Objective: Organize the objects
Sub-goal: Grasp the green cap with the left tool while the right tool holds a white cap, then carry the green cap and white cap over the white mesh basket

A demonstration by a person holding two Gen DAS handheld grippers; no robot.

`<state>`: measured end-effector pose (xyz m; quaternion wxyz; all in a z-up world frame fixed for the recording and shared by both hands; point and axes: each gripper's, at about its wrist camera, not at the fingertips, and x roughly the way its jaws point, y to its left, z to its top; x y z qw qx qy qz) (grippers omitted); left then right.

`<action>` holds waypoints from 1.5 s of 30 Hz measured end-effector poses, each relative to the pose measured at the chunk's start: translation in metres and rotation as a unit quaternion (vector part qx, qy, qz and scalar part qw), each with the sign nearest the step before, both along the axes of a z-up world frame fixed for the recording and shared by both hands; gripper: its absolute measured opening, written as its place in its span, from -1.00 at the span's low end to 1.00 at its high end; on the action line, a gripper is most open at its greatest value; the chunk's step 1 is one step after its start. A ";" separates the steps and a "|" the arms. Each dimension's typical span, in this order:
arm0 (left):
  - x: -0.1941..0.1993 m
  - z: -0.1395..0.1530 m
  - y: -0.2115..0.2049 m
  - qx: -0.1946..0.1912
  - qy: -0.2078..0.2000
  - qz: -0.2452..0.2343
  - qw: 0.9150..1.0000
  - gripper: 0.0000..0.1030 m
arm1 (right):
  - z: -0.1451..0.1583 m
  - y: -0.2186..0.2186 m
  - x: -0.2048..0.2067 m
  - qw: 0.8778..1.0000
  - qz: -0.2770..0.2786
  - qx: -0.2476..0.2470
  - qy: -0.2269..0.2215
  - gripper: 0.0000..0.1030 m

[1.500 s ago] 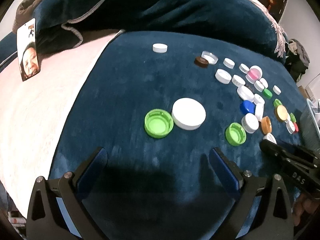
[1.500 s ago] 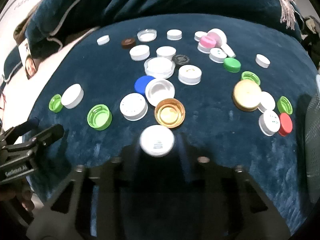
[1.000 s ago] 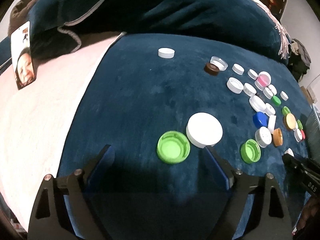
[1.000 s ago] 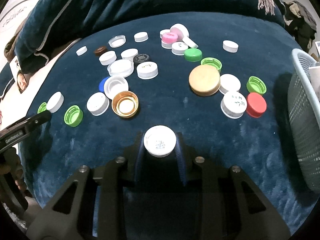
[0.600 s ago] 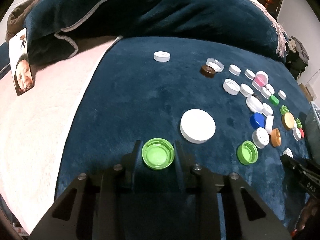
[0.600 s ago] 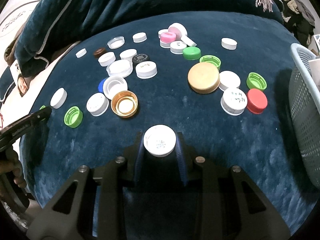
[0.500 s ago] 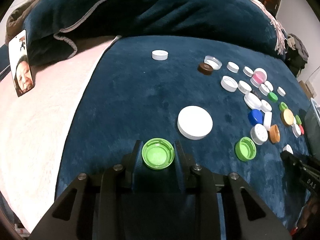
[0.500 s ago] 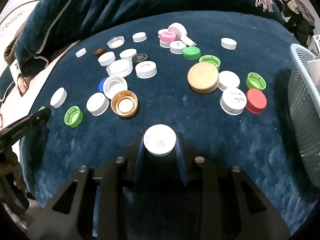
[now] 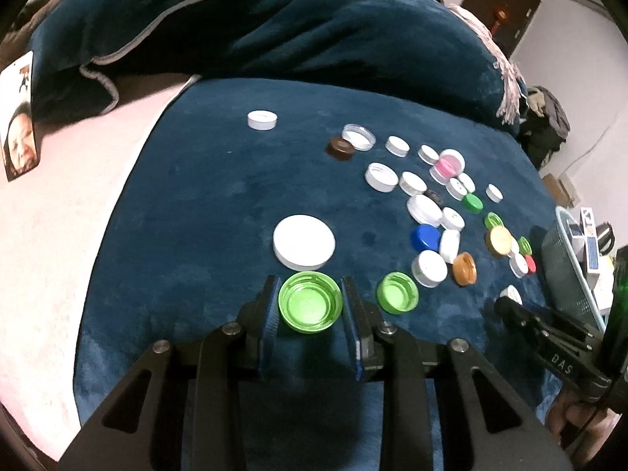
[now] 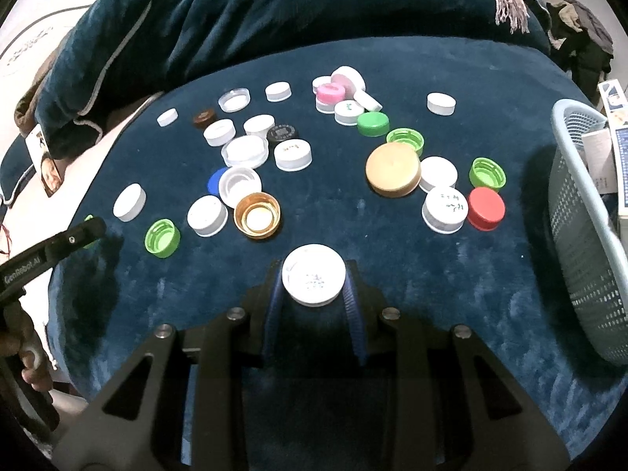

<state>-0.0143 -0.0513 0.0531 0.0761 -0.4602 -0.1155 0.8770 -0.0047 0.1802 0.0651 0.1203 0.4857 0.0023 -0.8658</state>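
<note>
Many bottle caps of several colours lie scattered on a dark blue velvet surface. My left gripper is shut on a green cap, open side up, just in front of a large white cap. A second green cap lies to its right. My right gripper is shut on a white cap and holds it above the blue surface. The right gripper's tip also shows in the left wrist view, and the left gripper shows at the left edge of the right wrist view.
A pale blue mesh basket with boxes inside stands at the right edge; it also shows in the left wrist view. A gold cap, a red cap and an orange open cap lie mid-surface. A blue pillow lies behind. A photo card lies at the left.
My left gripper closed on the green cap and now holds it. My right gripper picked up the white cap and swung right toward the basket.
</note>
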 end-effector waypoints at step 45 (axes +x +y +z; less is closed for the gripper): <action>-0.005 0.149 0.359 -0.024 0.102 -0.332 0.937 -0.41 | 0.138 0.239 0.023 0.966 -0.228 -0.060 0.105 -0.40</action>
